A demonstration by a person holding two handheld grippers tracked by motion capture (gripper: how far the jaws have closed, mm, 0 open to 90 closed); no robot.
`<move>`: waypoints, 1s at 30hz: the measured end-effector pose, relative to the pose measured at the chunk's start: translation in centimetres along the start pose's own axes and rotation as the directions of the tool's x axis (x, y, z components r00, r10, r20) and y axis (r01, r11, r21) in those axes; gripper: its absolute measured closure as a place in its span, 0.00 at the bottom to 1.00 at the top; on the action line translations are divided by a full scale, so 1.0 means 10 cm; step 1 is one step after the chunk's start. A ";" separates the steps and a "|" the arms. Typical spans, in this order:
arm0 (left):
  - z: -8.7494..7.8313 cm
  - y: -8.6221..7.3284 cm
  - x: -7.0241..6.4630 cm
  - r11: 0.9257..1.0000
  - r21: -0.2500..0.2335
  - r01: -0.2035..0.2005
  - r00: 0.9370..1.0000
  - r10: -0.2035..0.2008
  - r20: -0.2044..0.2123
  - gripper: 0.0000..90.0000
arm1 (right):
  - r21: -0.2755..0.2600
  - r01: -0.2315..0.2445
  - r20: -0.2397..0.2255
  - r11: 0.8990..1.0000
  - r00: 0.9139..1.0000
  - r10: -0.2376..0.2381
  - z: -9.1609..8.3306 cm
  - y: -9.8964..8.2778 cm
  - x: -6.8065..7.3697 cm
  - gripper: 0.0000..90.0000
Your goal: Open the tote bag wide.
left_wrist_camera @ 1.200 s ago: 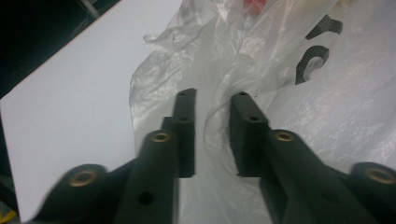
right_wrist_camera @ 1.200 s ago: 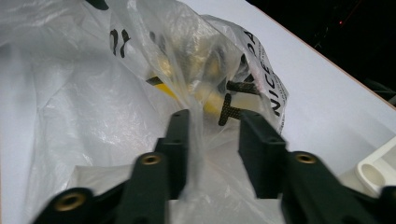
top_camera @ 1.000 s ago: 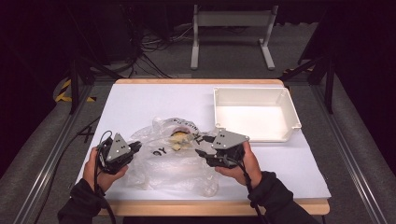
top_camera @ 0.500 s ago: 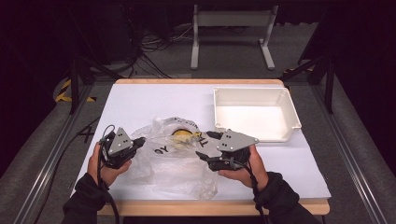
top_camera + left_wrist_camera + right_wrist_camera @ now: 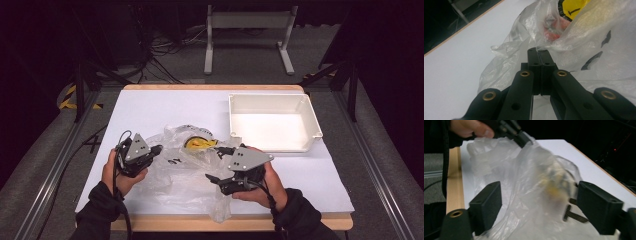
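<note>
A crumpled clear plastic bag [image 5: 175, 175] lies on the white table near the front edge. Inside it sits a yellow item [image 5: 199, 143], seen again as a yellow label [image 5: 571, 6] above something red [image 5: 554, 31]. My left gripper [image 5: 156, 149] is shut on a fold of the bag's left edge, jaws pressed together on the film [image 5: 539, 51]. My right gripper [image 5: 218, 165] stands at the bag's right side. Its jaws have just been opening and now stand wide apart [image 5: 542, 206], with loose bag film [image 5: 534, 195] between them and neither pad pressing on it.
An empty white tray [image 5: 305, 107] stands at the back right of the table. The wooden front edge [image 5: 165, 222] runs just below the bag. A metal stand and cables sit on the dark floor beyond the table.
The right gripper's jaws have spread apart and let the bag film go slack between them. Both hands have shifted slightly, the left one staying clamped on the bag.
</note>
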State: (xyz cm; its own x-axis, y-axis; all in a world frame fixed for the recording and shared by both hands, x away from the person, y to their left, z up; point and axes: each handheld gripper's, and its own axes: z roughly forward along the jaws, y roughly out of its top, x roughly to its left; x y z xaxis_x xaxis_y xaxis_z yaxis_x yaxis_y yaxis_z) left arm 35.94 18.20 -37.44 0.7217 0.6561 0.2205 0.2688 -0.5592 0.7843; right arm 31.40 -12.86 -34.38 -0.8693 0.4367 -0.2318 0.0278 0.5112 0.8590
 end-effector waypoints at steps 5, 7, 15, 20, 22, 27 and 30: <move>0.11 0.04 -0.05 1.000 0.019 -0.008 1.000 0.007 0.015 1.00 | 0.029 0.021 -0.007 0.999 1.000 -0.020 0.09 -0.05 0.07 0.14; 0.13 0.04 -0.05 1.000 0.022 -0.009 1.000 0.008 0.017 1.00 | 0.012 0.005 -0.003 1.000 1.000 -0.005 0.07 -0.05 0.05 0.13; 0.05 0.02 0.03 1.000 -0.004 0.016 1.000 -0.016 0.003 1.00 | -0.069 0.016 0.020 0.997 1.000 -0.015 -0.18 0.04 0.03 0.27; -0.01 0.06 0.01 1.000 -0.024 0.010 1.000 -0.010 0.001 1.00 | -0.082 0.038 0.009 0.996 0.999 -0.037 -0.23 0.10 0.09 0.26; 0.00 0.09 -0.04 1.000 -0.026 -0.001 1.000 0.001 0.006 1.00 | -0.060 0.032 0.002 0.998 0.999 -0.032 -0.15 0.10 0.13 0.21; 0.06 0.18 -0.23 0.998 -0.006 -0.065 0.998 0.065 0.024 1.00 | -0.017 0.051 0.019 0.999 0.999 -0.051 0.08 0.10 0.26 0.10; 0.11 0.18 -0.25 0.998 -0.002 -0.060 0.997 0.060 0.041 1.00 | -0.020 0.061 0.033 0.998 0.998 -0.060 0.10 0.10 0.29 0.10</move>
State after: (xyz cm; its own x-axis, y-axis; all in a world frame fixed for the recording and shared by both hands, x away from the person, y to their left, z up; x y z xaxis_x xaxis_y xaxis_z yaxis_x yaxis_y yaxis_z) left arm 35.33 15.05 -37.21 0.7621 0.6002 0.2429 0.2239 -0.5963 0.7709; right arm 29.41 -10.35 -34.60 -0.8527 0.4290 -0.2981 -0.0350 0.5223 0.8520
